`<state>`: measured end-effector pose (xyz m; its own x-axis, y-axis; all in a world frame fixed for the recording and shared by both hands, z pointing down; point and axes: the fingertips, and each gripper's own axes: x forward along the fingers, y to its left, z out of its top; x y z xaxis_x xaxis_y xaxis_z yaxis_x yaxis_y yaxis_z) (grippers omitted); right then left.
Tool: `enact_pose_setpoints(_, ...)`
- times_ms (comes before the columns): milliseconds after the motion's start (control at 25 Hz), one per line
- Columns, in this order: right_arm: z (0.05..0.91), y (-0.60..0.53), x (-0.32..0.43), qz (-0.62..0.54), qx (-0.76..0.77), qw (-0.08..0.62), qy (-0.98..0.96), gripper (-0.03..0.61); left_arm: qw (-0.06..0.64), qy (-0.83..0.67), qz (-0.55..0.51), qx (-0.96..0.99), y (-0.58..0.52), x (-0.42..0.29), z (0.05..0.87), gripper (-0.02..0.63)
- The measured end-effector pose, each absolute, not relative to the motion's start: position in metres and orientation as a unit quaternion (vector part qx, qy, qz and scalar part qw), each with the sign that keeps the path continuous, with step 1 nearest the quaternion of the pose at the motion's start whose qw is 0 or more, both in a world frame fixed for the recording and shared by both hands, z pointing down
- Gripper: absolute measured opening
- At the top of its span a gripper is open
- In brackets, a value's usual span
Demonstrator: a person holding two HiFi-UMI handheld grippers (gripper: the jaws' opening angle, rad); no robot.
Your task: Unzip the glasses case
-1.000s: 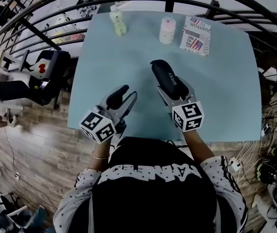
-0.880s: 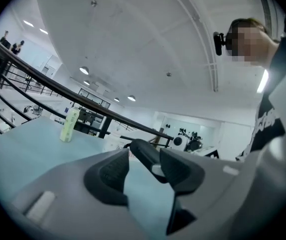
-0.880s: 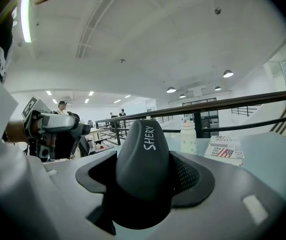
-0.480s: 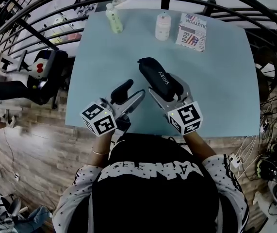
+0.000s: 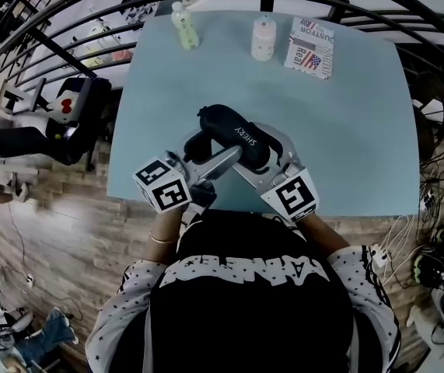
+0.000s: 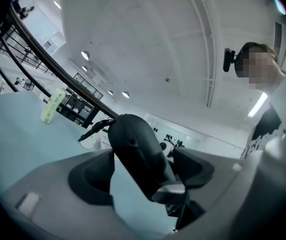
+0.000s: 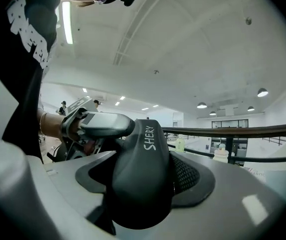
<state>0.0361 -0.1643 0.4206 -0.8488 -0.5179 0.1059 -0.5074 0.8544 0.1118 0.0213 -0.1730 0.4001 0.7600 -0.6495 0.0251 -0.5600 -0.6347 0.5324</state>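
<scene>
The black glasses case with white lettering hangs above the near part of the pale blue table. My right gripper is shut on it across its width, and in the right gripper view the case fills the gap between both pads. My left gripper comes in from the left and stands open. In the left gripper view the case's rounded end stands between the left pads, with table showing between it and the left pad. The left gripper also shows beside the case in the right gripper view. No zip pull can be made out.
At the table's far edge stand a pale green bottle, a white bottle and a printed packet. A black railing curves round the table's far and left sides. The table's near edge runs just under both grippers.
The right gripper has carried the case left, up and nearer to the person. The left gripper has moved right, and its jaws now stand around the case's end.
</scene>
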Motion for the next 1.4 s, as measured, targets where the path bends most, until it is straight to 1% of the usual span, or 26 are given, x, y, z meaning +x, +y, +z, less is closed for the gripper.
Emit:
enact_pose_setpoints(160,0.419,-0.152,0.026,-0.076,0.247,0.075,-0.963,0.334,0.270,-0.340,-0.103,0.895,-0.175,0.018,0.396,0.000)
enact_pose_setpoints(440,0.422,-0.142,0.018,-0.092,0.228,0.074,-0.967,0.336,0.284,-0.351,-0.132,0.883,-0.180,0.014,0.395,0.000)
enact_pose_setpoints(680,0.423,-0.139,0.017,-0.103,0.216,0.072,-0.968,0.353,0.310,-0.342,-0.123,0.878,-0.179,0.013,0.396,0.000)
enact_pose_setpoints(760,0.422,-0.139,0.016,-0.097,0.203,0.063,-0.972,0.359,0.301,-0.342,-0.116,0.883,-0.179,0.013,0.395,0.000)
enact_pose_setpoints(960,0.419,-0.130,0.020,-0.100,0.149,0.046,-0.983,0.359,0.250,-0.315,-0.060,0.913,-0.174,0.016,0.389,0.000)
enact_pose_setpoints(1120,0.419,-0.122,0.033,-0.139,0.097,0.057,-0.984,0.355,0.218,-0.279,-0.017,0.935,-0.169,0.014,0.383,0.000)
enact_pose_setpoints(1200,0.419,-0.119,0.043,-0.138,0.076,0.052,-0.986,0.333,0.201,-0.258,0.007,0.945,-0.166,0.014,0.379,0.000)
enact_pose_setpoints(1320,0.419,-0.123,0.062,-0.033,0.080,0.009,-0.996,0.262,0.178,-0.213,0.036,0.960,-0.154,0.017,0.372,0.000)
enact_pose_setpoints(1400,0.421,-0.123,0.070,0.022,0.061,-0.013,-0.998,0.202,0.175,-0.174,0.038,0.968,-0.144,0.020,0.365,0.000)
